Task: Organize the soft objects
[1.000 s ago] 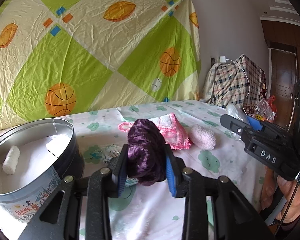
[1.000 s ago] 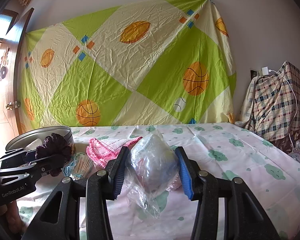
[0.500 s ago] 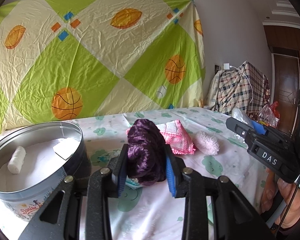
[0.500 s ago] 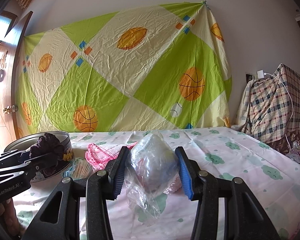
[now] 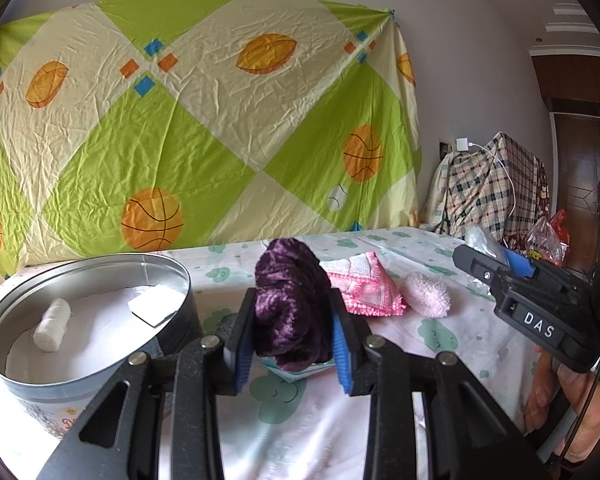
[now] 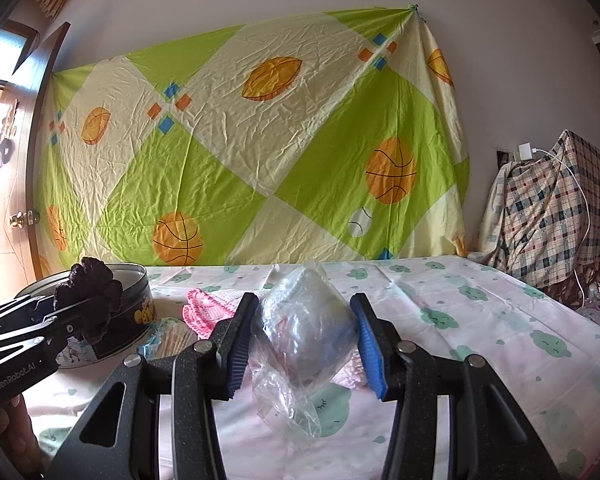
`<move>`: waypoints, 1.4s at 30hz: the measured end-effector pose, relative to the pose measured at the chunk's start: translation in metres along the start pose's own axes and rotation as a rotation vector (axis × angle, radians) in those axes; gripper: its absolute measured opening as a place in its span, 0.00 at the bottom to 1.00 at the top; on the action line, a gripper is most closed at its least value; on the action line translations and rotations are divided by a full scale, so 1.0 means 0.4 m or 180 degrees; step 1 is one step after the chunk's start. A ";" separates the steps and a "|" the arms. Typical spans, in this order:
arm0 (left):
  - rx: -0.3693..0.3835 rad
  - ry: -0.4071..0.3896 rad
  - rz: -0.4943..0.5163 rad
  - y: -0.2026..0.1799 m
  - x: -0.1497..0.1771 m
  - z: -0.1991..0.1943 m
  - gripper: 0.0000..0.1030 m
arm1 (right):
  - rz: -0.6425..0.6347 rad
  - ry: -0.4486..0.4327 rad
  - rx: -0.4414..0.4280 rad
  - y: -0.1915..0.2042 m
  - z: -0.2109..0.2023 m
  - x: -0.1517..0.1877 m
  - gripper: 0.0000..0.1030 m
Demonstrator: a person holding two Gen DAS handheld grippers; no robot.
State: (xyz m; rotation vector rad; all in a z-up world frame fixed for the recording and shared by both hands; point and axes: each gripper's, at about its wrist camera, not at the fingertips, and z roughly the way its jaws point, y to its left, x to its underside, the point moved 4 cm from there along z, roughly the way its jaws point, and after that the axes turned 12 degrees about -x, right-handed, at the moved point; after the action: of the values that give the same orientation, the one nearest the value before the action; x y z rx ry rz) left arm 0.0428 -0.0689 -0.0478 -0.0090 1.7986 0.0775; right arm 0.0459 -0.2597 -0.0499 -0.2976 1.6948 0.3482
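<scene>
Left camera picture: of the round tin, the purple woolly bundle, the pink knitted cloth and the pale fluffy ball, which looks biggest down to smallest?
1. round tin
2. purple woolly bundle, though it sits nearest the lens in the left gripper, which flatters it
3. pink knitted cloth
4. pale fluffy ball

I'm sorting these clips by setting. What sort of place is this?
Probably a room in a home: a sports-print bedsheet hung on the wall, a wooden door with a brass knob, and a table under a cloud-print cloth.

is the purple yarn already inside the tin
No, the purple yarn is clamped between the left gripper's fingers, beside the tin.
</scene>
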 end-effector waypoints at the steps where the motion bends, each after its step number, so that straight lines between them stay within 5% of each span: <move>1: -0.0007 -0.0006 -0.0009 0.004 0.000 -0.001 0.31 | -0.0006 0.0000 -0.0012 0.005 0.002 0.000 0.48; 42: -0.0412 -0.0163 -0.0205 0.145 0.019 -0.040 0.31 | -0.0169 0.0270 -0.0178 0.165 0.074 0.021 0.49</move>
State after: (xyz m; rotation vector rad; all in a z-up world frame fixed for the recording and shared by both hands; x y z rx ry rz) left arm 0.0227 -0.0116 -0.0490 -0.1560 1.7382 0.1467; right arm 0.0461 -0.1874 -0.0582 -0.4028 1.7591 0.3482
